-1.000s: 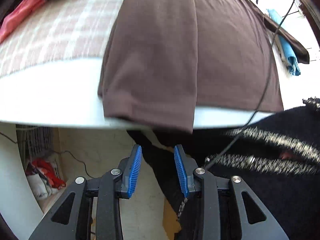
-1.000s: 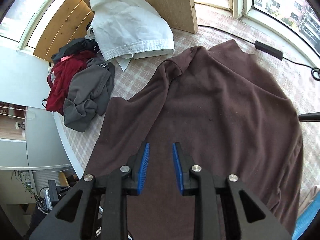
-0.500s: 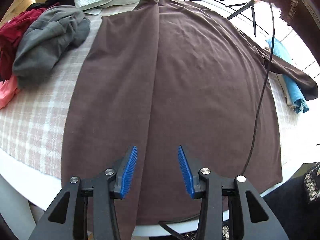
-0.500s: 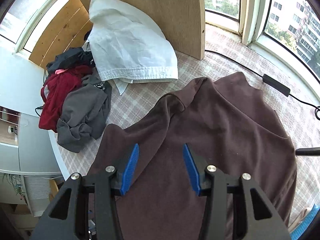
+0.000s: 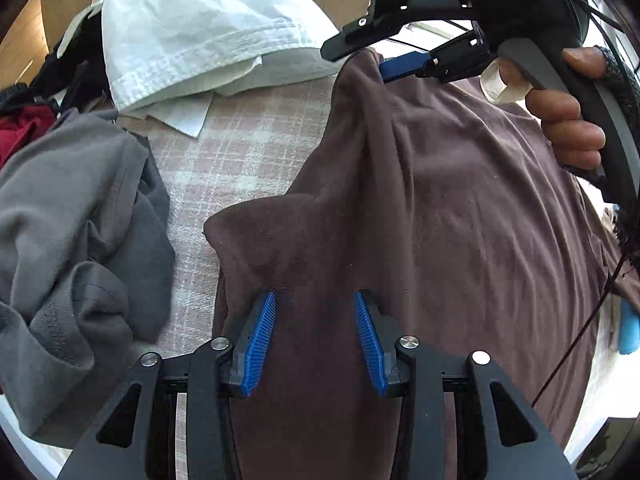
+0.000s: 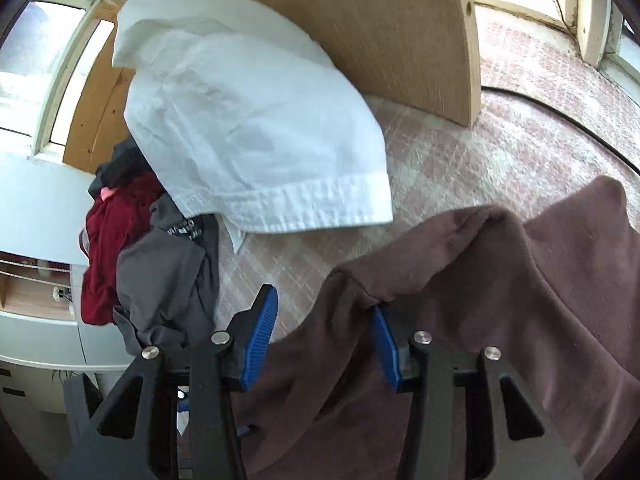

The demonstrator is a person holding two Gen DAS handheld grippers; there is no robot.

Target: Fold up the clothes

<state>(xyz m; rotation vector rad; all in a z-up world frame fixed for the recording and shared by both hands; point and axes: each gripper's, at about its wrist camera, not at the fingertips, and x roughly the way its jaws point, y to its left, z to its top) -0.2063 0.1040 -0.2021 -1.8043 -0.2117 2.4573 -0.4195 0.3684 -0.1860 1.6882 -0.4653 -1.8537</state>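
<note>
A brown long-sleeved top (image 5: 460,220) lies spread on the checked tablecloth (image 5: 240,144), one sleeve folded in over its body. My left gripper (image 5: 315,295) points down at the top's left part, open, with the cloth under its blue pads and nothing pinched. A hand (image 5: 568,120) holds my right gripper (image 5: 360,58) at the top's far shoulder. In the right wrist view the right gripper (image 6: 322,300) is open around the shoulder edge of the brown top (image 6: 500,300). Its right pad (image 6: 382,340) sits against a fold and its left pad is off the cloth.
A white shirt (image 6: 248,128) leans on a wooden board (image 6: 360,20) at the back. A grey garment (image 5: 72,220) and a red one (image 6: 108,248) are heaped at the left. A black cable (image 6: 560,116) crosses the cloth behind, and a blue cloth (image 5: 630,332) lies at the right edge.
My left gripper moved from the table's near edge forward over the brown top toward its shoulder. My right gripper came down to the shoulder edge and its jaws widened.
</note>
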